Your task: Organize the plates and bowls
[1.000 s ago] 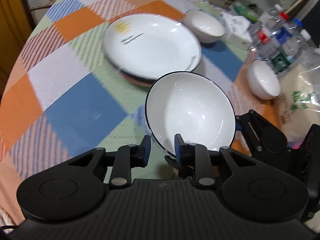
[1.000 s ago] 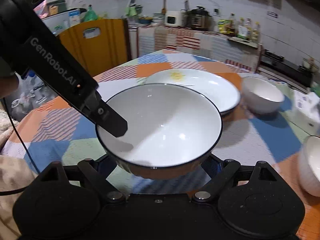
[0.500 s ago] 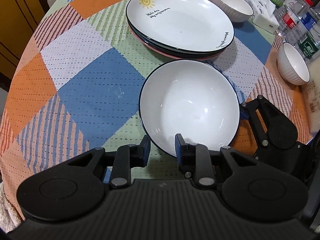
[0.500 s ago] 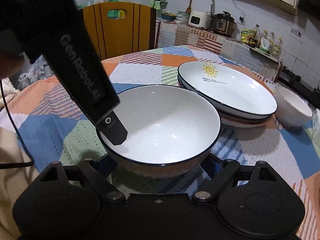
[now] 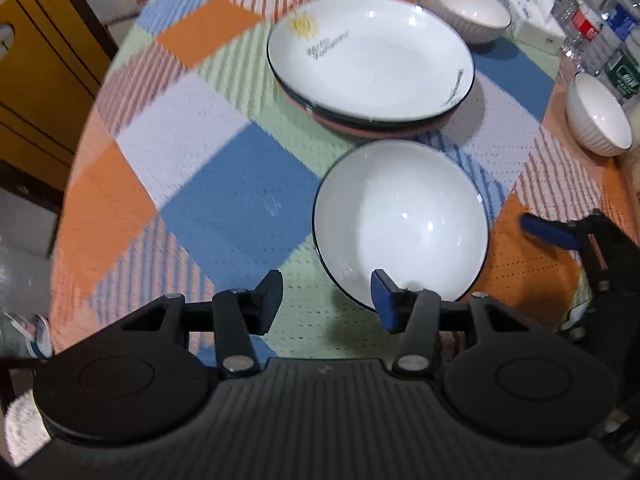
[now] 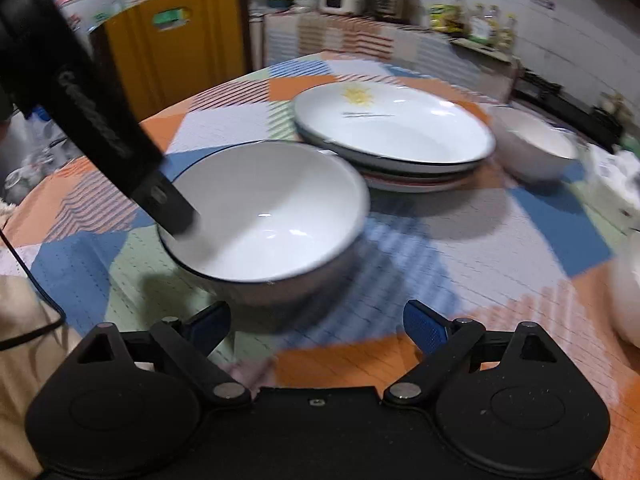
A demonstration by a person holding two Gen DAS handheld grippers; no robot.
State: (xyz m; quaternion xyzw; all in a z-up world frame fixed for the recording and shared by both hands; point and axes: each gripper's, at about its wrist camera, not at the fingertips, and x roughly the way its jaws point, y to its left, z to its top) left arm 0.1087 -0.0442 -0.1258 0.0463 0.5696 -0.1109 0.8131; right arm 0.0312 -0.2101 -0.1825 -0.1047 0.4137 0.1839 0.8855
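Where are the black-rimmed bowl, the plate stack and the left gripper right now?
black-rimmed bowl (image 5: 400, 216): left wrist view, white inside of the bowl.
plate stack (image 5: 370, 68): left wrist view, face of the top plate.
left gripper (image 5: 326, 300): left wrist view, midway between its open fingertips.

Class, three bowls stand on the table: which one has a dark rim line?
The large bowl nearest the stacked plates; the two smaller ribbed bowls are all white.

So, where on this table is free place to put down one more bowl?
The widest bare cloth is left of the black-rimmed bowl and the plate stack, toward the yellow chair. The right side is crowded: two white bowls, tissue box, bottles.
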